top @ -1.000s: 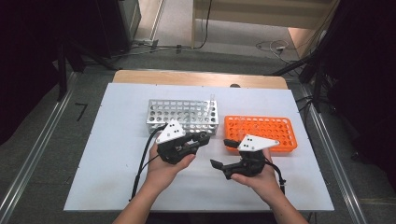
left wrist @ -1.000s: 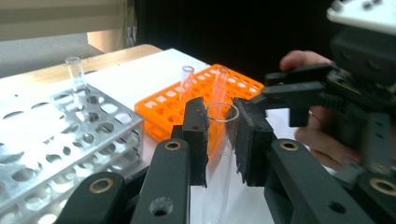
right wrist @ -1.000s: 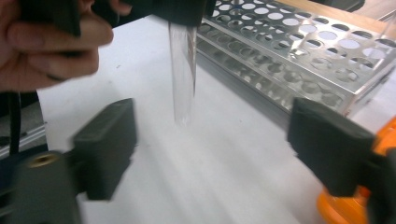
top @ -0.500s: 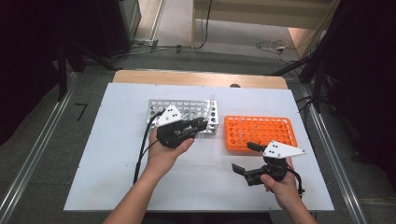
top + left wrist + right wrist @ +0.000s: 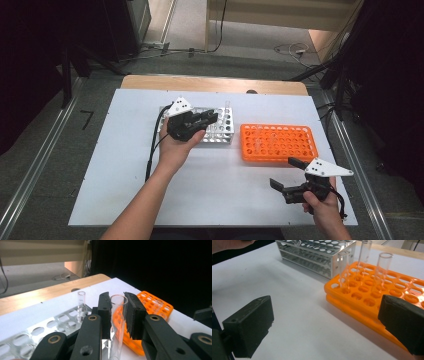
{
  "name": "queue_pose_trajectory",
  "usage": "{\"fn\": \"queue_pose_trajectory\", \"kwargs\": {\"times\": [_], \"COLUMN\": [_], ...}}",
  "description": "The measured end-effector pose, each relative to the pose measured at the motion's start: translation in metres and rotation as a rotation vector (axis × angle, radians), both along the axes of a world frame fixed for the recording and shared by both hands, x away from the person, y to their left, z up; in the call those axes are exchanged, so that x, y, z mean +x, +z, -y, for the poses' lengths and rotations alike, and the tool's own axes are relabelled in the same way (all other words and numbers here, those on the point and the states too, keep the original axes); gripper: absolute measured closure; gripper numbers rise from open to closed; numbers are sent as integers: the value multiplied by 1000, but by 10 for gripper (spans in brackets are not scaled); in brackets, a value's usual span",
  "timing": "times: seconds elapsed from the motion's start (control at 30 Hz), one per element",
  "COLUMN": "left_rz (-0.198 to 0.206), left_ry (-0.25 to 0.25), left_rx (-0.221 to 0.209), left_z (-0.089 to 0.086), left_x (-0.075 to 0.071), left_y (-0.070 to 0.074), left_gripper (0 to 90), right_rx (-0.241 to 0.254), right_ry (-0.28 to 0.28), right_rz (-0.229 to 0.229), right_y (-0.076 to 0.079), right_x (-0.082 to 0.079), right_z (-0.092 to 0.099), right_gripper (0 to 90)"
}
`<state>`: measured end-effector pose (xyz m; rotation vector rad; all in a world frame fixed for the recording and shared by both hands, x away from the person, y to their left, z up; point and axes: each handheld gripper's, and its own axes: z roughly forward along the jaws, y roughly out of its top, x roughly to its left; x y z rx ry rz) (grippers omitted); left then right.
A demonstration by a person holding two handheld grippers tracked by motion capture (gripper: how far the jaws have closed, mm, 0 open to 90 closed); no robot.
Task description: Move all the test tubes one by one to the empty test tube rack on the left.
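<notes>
My left gripper (image 5: 214, 119) hovers over the silver metal rack (image 5: 223, 135), shut on a clear glass test tube (image 5: 115, 340) that stands upright between its jaws. Another tube (image 5: 81, 305) stands in that rack (image 5: 37, 333) at its far corner. The orange rack (image 5: 277, 144) lies to the right and holds three upright tubes, one of them (image 5: 383, 267). My right gripper (image 5: 285, 173) is near the table's front right, just in front of the orange rack (image 5: 367, 296). Its jaws have just been opening and stand wide apart with nothing between them (image 5: 324, 325).
The racks sit side by side on a white tabletop (image 5: 125, 165) with a wooden strip (image 5: 210, 84) along its far edge. Cables trail from both grippers. The floor around the table is dark, with metal rails on both sides.
The left hand carried its tube away from the table's middle to above the silver rack. The right hand drew back to the right and toward the front edge, its jaws spreading.
</notes>
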<state>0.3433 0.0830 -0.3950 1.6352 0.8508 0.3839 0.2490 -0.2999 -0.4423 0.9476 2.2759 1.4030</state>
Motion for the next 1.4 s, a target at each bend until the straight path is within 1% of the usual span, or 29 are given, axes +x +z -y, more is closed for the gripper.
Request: {"fn": "queue_pose_trajectory", "kwargs": {"times": [0.03,0.17,0.33,0.37,0.4,0.5,0.57,0.63,0.7,0.73,0.83,0.9,1.0,1.03,1.2,1.27,1.4], "left_rz": [0,6,-2,-5,0,3,6,9,8,5,9,7,6,7,8,6,20], "left_ry": [7,21,41,45,49,54,57,60,72,74,78,78,82,88,116,125,132], "left_rx": [0,5,7,9,15,9,24,10,0,-4,7,4,12,16,6,15,33], "left_z": [-1,-3,-6,-6,-5,-3,-1,-1,0,0,5,9,15,17,22,24,28], "left_x": [2,11,25,27,29,36,42,47,53,56,63,68,75,78,88,92,96], "left_y": [1,2,1,2,2,4,5,6,6,6,6,5,3,3,-2,-4,-9], "left_gripper": [761,761,761,761,761,761,761,762,762,761,761,761,761,761,762,761,761], "right_rx": [2,6,-5,-8,-6,-8,-8,-8,-8,-8,-6,-4,-4,-2,3,0,0], "right_ry": [-10,-16,-36,-44,-49,-59,-64,-61,-70,-70,-78,-86,-86,-86,-81,-78,-73], "right_rz": [-1,-3,-14,-16,-17,-12,-10,-7,-14,-13,-20,-29,-30,-29,-26,-27,-27], "right_y": [0,-2,-8,-9,-9,-9,-9,-10,-10,-10,-11,-12,-12,-12,-11,-12,-12], "right_x": [0,3,6,6,7,6,6,6,6,6,6,5,5,5,5,6,6], "right_z": [2,8,12,14,15,17,18,19,20,21,23,24,25,26,25,24,24], "right_gripper": [0,0,0,0,0,0,0,0,0,0,0,0,0,0,0,0,0]}}
